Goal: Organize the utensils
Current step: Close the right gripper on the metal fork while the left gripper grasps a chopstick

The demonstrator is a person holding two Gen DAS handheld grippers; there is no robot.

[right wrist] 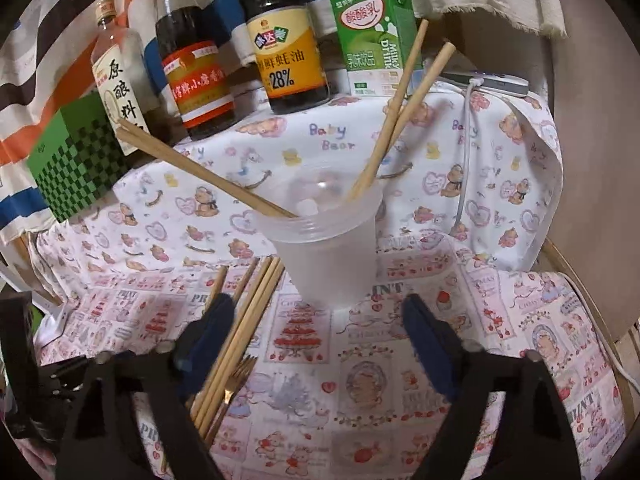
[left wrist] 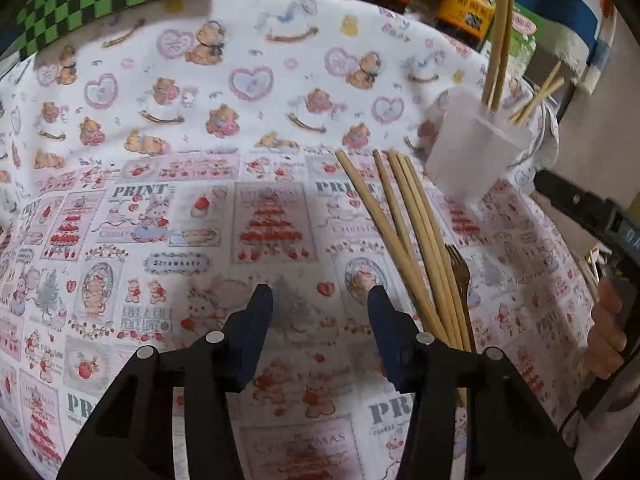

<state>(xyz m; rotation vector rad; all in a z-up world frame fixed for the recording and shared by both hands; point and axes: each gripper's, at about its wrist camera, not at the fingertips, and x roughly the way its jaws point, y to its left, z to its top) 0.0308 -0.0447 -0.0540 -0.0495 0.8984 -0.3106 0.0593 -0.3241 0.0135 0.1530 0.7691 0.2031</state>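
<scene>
My left gripper (left wrist: 316, 300) hangs part open and empty over the tabletop (left wrist: 160, 208), just beside the loose chopsticks (left wrist: 404, 232); my right gripper (right wrist: 316, 320), wider and also empty, faces the cup (right wrist: 328, 248). I'd shift sideways to straddle one chopstick. The fork (left wrist: 460, 276) lies half hidden beneath them.

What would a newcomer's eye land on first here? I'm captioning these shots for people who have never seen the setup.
Probably the translucent plastic cup mid-table, with chopsticks sticking out at angles. Next, the loose chopsticks lying on the busy teddy-bear tablecloth just left of the cup, beside a fork. Behind it stands a row of sauce bottles and a green milk carton.
</scene>
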